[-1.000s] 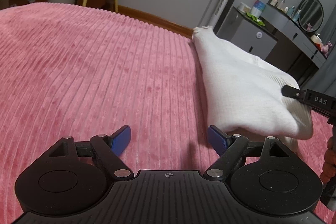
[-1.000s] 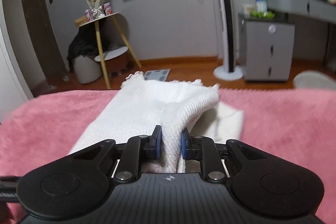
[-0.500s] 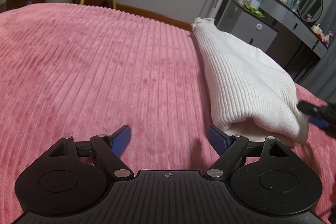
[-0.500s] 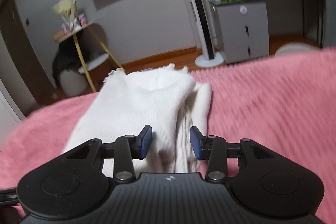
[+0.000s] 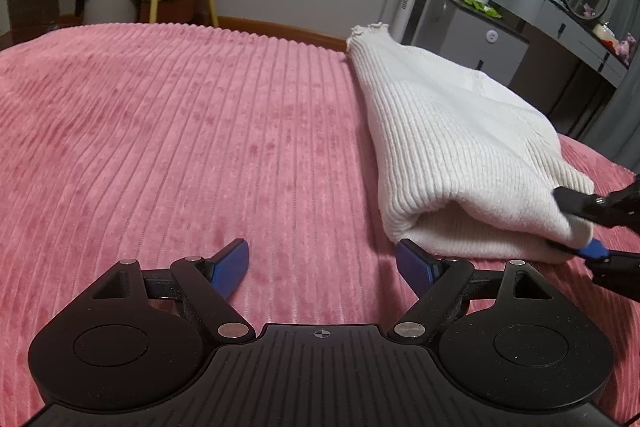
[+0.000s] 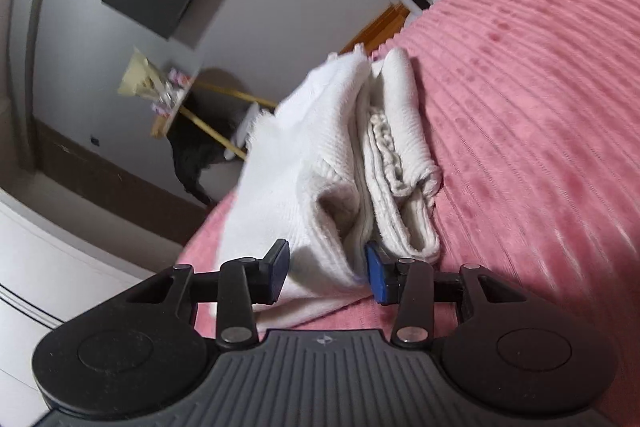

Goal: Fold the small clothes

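The white knit garment lies folded lengthwise on the pink bed, at two o'clock of the spread, empty left hand-held gripper. The right hand-held gripper straddles its near end, spread; further folding looks left.

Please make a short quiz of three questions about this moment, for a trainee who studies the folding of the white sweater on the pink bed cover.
1. True or false: the left gripper is holding the white sweater.
2. What lies between the open fingers of the right gripper? A) bare pink bed cover B) a fold of the white sweater C) a black jacket
3. Fill in: the sweater lies on the ___ bed cover.

Key
1. False; its jaws stand wide open over the bed cover, beside the sweater.
2. B
3. pink
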Demonstrator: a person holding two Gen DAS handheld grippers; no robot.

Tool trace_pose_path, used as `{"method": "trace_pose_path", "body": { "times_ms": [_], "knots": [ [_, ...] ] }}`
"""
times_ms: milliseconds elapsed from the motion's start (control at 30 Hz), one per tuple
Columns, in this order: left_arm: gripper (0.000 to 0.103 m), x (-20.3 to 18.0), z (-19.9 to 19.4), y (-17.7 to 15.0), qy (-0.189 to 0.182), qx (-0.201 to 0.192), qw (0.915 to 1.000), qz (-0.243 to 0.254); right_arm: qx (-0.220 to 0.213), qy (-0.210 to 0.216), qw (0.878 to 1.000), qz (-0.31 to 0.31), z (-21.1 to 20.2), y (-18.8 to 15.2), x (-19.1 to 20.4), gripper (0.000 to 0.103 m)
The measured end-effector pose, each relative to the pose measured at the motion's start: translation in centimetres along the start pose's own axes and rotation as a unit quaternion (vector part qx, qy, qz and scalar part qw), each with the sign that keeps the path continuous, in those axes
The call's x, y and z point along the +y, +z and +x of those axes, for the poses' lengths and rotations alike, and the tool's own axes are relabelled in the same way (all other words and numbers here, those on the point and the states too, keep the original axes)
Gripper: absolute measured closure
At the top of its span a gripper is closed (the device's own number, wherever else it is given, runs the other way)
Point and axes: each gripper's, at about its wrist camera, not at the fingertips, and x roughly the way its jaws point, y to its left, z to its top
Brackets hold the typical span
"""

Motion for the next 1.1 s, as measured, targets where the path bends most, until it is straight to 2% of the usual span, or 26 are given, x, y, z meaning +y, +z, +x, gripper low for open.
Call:
{"method": "trace_pose_path", "body": {
  "times_ms": [33, 67, 100, 167, 233, 333, 367, 400, 467, 567, 733, 833, 933, 1000, 1067, 1100],
  "knots": [
    [0.017, -0.1, 0.1, 0.1, 0.003, 0.000, 1.0000, -0.001, 0.000, 0.002, 1.000, 0.001, 0.4, 0.0, -0.1, 0.065],
    [0.017, -0.2, 0.2, 0.1, 0.007, 0.001, 1.0000, -0.002, 0.000, 0.004, 1.000, -0.001, 0.8, 0.0, 0.0, 0.079],
    [0.017, -0.2, 0.2, 0.1, 0.011, 0.000, 0.9999, -0.002, -0.003, 0.002, 1.000, -0.010, 0.9, 0.0, 0.3, 0.087],
    [0.017, -0.1, 0.3, 0.2, 0.011, -0.002, 0.9999, -0.004, -0.031, -0.015, 0.997, -0.066, 0.3, 0.0, 1.9, 0.089],
    [0.017, -0.1, 0.4, 0.3, 0.012, -0.003, 0.9999, -0.007, -0.076, -0.038, 0.987, -0.138, -0.9, -0.5, 4.0, 0.089],
    [0.017, 0.0, 0.7, 0.3, 0.020, -0.003, 0.9997, -0.009, -0.132, -0.108, 0.959, -0.226, -1.3, -1.5, 5.5, 0.089],
    [0.017, 0.1, 0.8, 0.3, 0.024, -0.003, 0.9997, -0.009, -0.138, -0.135, 0.950, -0.247, -1.0, -1.9, 5.4, 0.089],
    [0.017, 0.2, 0.9, 0.4, 0.025, -0.002, 0.9996, -0.010, -0.128, -0.151, 0.947, -0.252, -0.4, -2.1, 4.8, 0.089],
    [0.017, 0.4, 0.7, 0.4, 0.021, -0.001, 0.9997, -0.014, -0.089, -0.154, 0.956, -0.233, 1.0, -1.9, 3.5, 0.084],
    [0.017, 1.0, -0.1, 0.9, 0.007, -0.006, 0.9995, -0.029, -0.095, -0.153, 0.957, -0.228, -0.2, -1.1, 4.0, 0.068],
    [0.017, 1.1, -1.1, 2.0, -0.030, -0.015, 0.9979, -0.056, -0.124, -0.121, 0.972, -0.162, -2.7, 1.1, 3.9, 0.067],
    [0.016, 0.4, -0.9, 2.7, -0.036, -0.015, 0.9980, -0.051, -0.127, -0.113, 0.971, -0.166, -2.3, 2.2, 5.2, 0.067],
    [0.015, -0.6, -0.4, 3.3, -0.039, -0.016, 0.9985, -0.033, -0.117, -0.112, 0.970, -0.181, -1.0, 2.9, 6.2, 0.067],
    [0.010, -1.2, 0.3, 3.8, -0.046, -0.017, 0.9986, -0.021, -0.100, -0.120, 0.969, -0.193, 0.5, 3.4, 6.2, 0.068],
    [0.008, -1.6, 1.4, 4.6, -0.057, -0.013, 0.9982, -0.017, -0.072, -0.161, 0.967, -0.184, 2.4, 3.5, 4.9, 0.069],
    [0.008, -1.6, 1.9, 5.0, -0.065, -0.011, 0.9976, -0.021, -0.060, -0.153, 0.972, -0.166, 2.6, 3.3, 3.5, 0.069]
  ]
}}
